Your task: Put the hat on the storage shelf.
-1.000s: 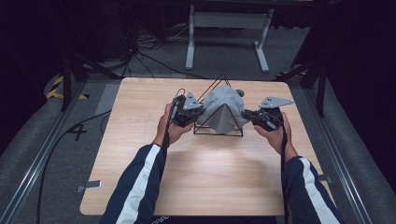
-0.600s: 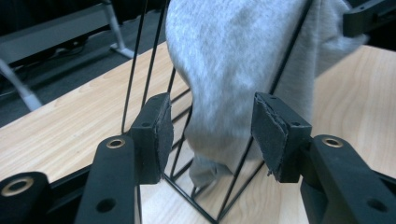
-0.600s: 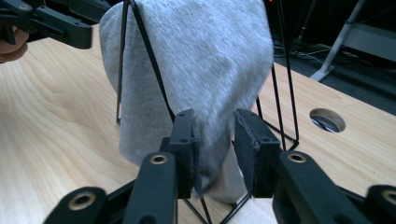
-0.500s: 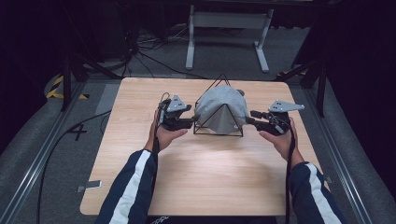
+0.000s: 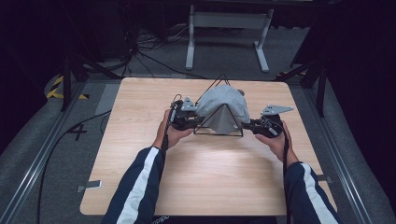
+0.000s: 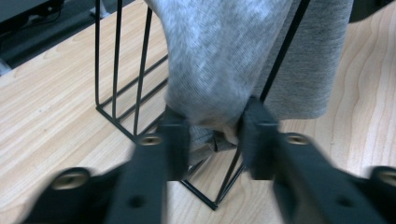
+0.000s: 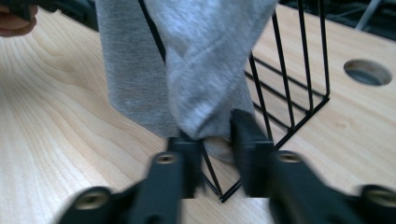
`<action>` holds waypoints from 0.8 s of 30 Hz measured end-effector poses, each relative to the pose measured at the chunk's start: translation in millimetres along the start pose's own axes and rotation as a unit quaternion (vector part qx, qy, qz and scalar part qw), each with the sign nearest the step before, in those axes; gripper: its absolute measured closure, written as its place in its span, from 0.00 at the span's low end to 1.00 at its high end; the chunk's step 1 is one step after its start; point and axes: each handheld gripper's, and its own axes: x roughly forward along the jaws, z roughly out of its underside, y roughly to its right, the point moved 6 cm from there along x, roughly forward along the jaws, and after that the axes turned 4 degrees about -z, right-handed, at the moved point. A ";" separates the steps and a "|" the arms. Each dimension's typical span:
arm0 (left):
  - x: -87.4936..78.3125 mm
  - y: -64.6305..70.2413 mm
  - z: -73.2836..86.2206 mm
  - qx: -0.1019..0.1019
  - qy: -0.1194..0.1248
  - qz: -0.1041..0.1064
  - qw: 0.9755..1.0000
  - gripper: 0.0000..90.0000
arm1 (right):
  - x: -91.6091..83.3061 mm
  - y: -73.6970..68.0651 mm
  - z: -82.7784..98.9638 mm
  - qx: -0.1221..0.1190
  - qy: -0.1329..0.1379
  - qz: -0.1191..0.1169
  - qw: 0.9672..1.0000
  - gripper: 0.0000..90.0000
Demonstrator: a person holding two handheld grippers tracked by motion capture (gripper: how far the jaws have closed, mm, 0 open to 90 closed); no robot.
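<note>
A grey cloth (image 5: pixel 223 105) hangs draped over a black wire triangular rack (image 5: pixel 218 134) in the middle of the wooden table. My left gripper (image 5: pixel 198 122) is at the rack's left end and my right gripper (image 5: pixel 247 125) at its right end, both low near the tabletop. In the left gripper view the jaws have just been closing, and the left gripper (image 6: pixel 215 126) pinches the bottom edge of the cloth (image 6: pixel 215 60) beside the rack (image 6: pixel 116 70). In the right gripper view the right gripper (image 7: pixel 217 135) has likewise just closed on the lower end of the cloth (image 7: pixel 205 60), by the rack (image 7: pixel 303 70).
The table (image 5: pixel 196 186) has bare wood in front of the rack and a round hole (image 7: pixel 367 72) behind it. A white stand (image 5: pixel 224 23) and cables lie on the dark floor beyond. Metal rails run along both sides of the table.
Both grippers pulled outward from the cloth with jaws opened, then came back in lower and closed on the cloth's bottom ends. The rack stayed put.
</note>
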 end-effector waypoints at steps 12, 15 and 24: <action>8.8 -3.5 15.3 0.014 -0.041 -0.012 0.999 0.97 | 12.8 7.3 12.9 -0.001 -0.033 0.043 0.999 0.96; 11.4 -2.6 16.7 0.016 -0.047 -0.010 0.999 0.97 | 19.2 5.5 16.1 -0.010 -0.050 0.054 0.997 0.96; 15.0 1.3 17.4 0.007 -0.040 0.001 0.999 0.96 | 24.8 5.6 17.8 -0.005 -0.054 0.058 0.997 0.96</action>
